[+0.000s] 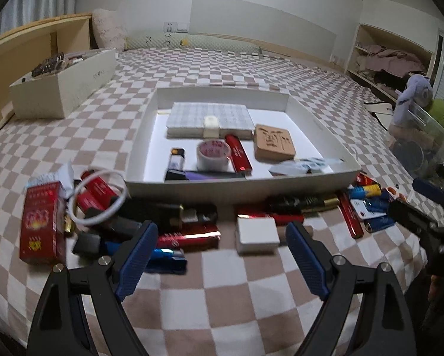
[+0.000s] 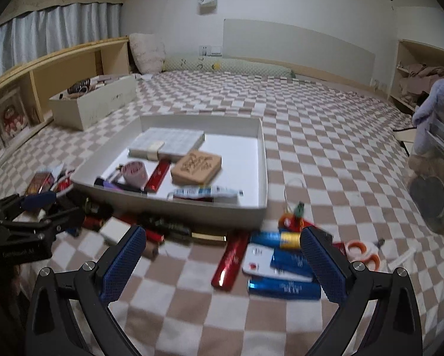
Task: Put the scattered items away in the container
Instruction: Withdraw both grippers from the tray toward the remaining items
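Both grippers are angled down over a checkered bedspread (image 1: 222, 305). The left gripper (image 1: 222, 255) is spread wide with nothing between its blue pads, above a small white box (image 1: 256, 234) and a red foil-wrapped pack (image 1: 189, 237). The right gripper (image 2: 223, 264) is likewise released and empty, its fingers framing a red lighter (image 2: 229, 264), a white card (image 2: 257, 262) and blue tubes (image 2: 284, 287).

The white tray (image 1: 236, 182) is set on the bed just beyond the clutter. Inside it are seen a grey checkered box (image 1: 208, 115) with a cream clasp, a tape roll (image 1: 213, 155), another red lighter (image 1: 238, 155), a carved wooden block (image 1: 274, 142), a black lighter (image 1: 176, 164) and crumpled wrappers (image 1: 302, 166) at the near right corner.

Along the tray's near wall the scattered items are strewn: a red cigarette carton (image 1: 39, 225), a white ring (image 1: 98, 197), dark tubes (image 1: 302, 203) and orange-handled scissors (image 2: 363, 252). An open cardboard box (image 1: 61, 86) is placed well apart at the far left; a plush toy (image 2: 435, 112) is perched at the right.
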The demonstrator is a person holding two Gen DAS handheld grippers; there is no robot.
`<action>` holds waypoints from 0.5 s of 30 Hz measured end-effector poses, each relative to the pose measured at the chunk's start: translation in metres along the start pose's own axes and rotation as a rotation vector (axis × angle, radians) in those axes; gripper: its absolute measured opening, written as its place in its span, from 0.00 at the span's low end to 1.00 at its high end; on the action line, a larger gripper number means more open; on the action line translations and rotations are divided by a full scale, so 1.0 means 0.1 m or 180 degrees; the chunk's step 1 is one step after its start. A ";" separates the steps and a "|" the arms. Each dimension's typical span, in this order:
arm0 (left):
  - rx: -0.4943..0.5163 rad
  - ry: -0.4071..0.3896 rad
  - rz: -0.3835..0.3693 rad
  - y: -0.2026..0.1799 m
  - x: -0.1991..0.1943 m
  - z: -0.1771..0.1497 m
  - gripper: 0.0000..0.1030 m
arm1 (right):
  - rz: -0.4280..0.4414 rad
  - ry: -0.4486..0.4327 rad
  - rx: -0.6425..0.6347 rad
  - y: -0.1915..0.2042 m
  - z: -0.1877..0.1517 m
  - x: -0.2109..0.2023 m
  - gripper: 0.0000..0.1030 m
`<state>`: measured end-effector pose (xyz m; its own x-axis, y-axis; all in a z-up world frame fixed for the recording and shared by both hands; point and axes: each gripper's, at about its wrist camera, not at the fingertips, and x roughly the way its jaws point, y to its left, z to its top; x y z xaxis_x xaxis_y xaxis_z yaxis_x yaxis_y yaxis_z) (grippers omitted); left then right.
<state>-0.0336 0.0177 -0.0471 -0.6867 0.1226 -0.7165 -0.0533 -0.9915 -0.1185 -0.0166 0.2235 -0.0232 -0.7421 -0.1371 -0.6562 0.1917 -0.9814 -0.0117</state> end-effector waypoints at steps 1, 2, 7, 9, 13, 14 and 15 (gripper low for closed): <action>0.0003 0.0015 -0.0015 -0.02 0.01 -0.02 0.86 | -0.0015 0.0017 0.0024 -0.01 -0.04 -0.01 1.00; 0.0014 0.0024 -0.0024 -0.04 0.03 -0.04 0.86 | -0.0041 0.0047 0.0062 -0.03 -0.07 -0.01 1.00; 0.0072 0.0064 -0.0037 -0.17 0.11 -0.13 0.86 | -0.0062 0.0247 0.0225 -0.16 -0.21 0.01 1.00; 0.0104 0.0093 -0.0035 -0.22 0.14 -0.16 0.86 | -0.0086 0.0287 0.0259 -0.20 -0.25 0.01 1.00; 0.0171 0.0139 -0.0025 -0.31 0.22 -0.24 0.86 | -0.0025 0.0388 0.0343 -0.30 -0.31 0.02 1.00; 0.0173 0.0150 -0.0007 -0.32 0.24 -0.25 0.89 | -0.0003 0.0445 0.0345 -0.32 -0.32 0.03 1.00; 0.0167 0.0166 0.0007 -0.33 0.26 -0.25 0.95 | -0.0012 0.0480 0.0343 -0.33 -0.33 0.04 1.00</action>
<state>-0.0317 0.0548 -0.0793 -0.6483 0.1211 -0.7517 -0.0907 -0.9925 -0.0817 -0.0049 0.2600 -0.0504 -0.6364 -0.1195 -0.7621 0.1131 -0.9917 0.0612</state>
